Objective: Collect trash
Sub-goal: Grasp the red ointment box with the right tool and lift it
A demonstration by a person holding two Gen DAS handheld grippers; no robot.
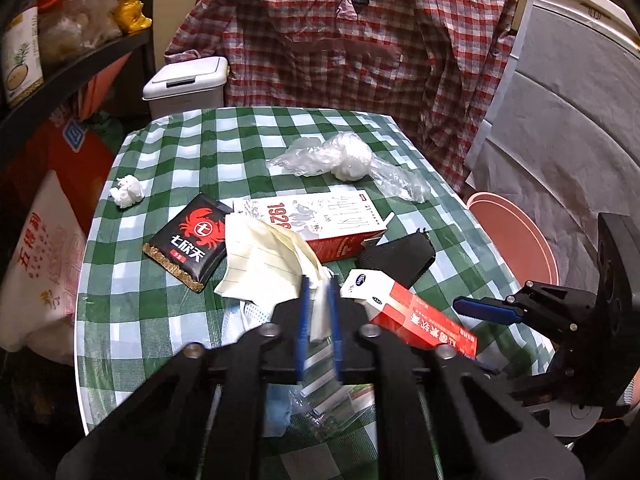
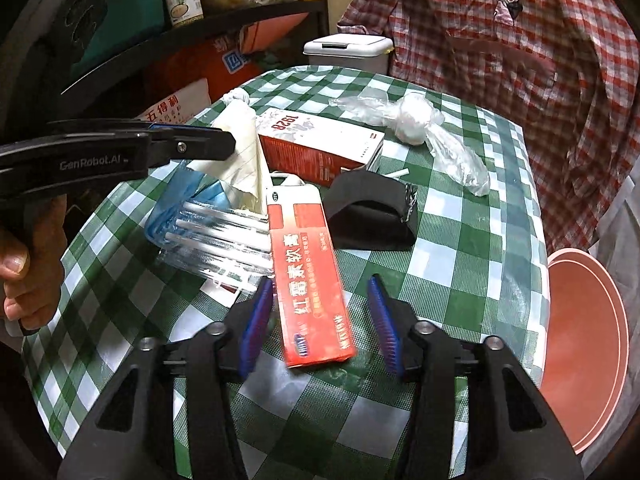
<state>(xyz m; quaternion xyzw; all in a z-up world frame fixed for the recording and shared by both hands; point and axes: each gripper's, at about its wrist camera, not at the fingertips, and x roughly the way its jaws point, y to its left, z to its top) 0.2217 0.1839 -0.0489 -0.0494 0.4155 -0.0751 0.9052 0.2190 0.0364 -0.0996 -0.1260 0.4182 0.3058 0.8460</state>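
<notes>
On the table with the green checked cloth [image 1: 160, 152] lies a heap of trash. My left gripper [image 1: 318, 316] is shut on a cream lined paper [image 1: 260, 256], whose edge is pinched between the blue pads. In the right wrist view the same gripper [image 2: 228, 144] holds that paper [image 2: 244, 152] from the left. My right gripper [image 2: 320, 320] straddles the near end of a red and white box [image 2: 308, 272]. Its left pad is at the box's edge, its right pad stands a little off, so it is open. The box [image 1: 416, 316] looks blurred.
Also on the cloth are a black crab packet [image 1: 188, 240], a tissue wad [image 1: 127, 192], a clear plastic bag [image 1: 344, 156], a red and white carton [image 1: 332, 224], a black pouch [image 1: 400, 258] and packed white sticks [image 2: 224, 236]. A white lidded bin [image 1: 186, 84] stands behind, a pink basin [image 2: 580, 340] at the right.
</notes>
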